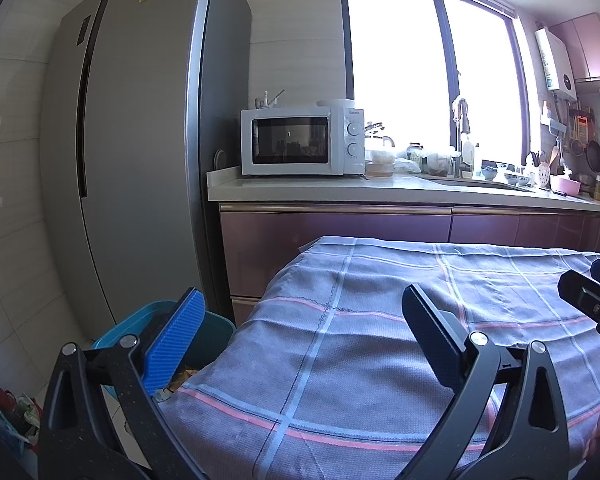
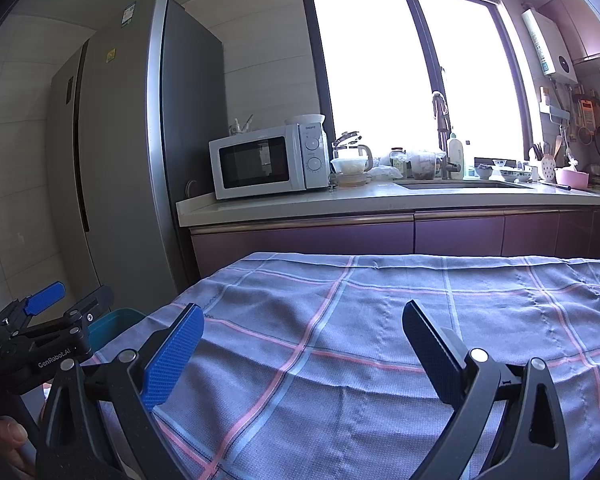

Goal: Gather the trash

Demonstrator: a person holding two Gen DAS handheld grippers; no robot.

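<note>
Blue-grey checked cloth [image 2: 380, 320] covers the table across the lower half of both views, and no trash shows anywhere on it; the only likely task items sit off its left edge, where a teal bin [image 1: 216, 328] stands on the floor at the lower left of the left wrist view, with what looks like scraps beside its base, too blurred to name; a bundle of coloured bags or wrappers [image 1: 12, 412] lies at the far lower left corner, also unclear.

The left gripper [image 1: 300, 332] hangs above the cloth's left edge, its 2 fingers spread wide with nothing between them; the right gripper [image 2: 304, 344] is likewise wide apart and empty, over the cloth's middle; the left tool also shows at the lower left of the right wrist view, just beside the right one.

Risks, as I judge them: with both tools so close, a swing toward the bin could knock one against the other; a finger dipping low could snag the loose cloth and drag it off the table; a reach to the floor near the bin could tip it or push the scraps out of reach; the fridge [image 1: 140, 140] stands near the bin, so a wide sweep left might strike it.
</note>
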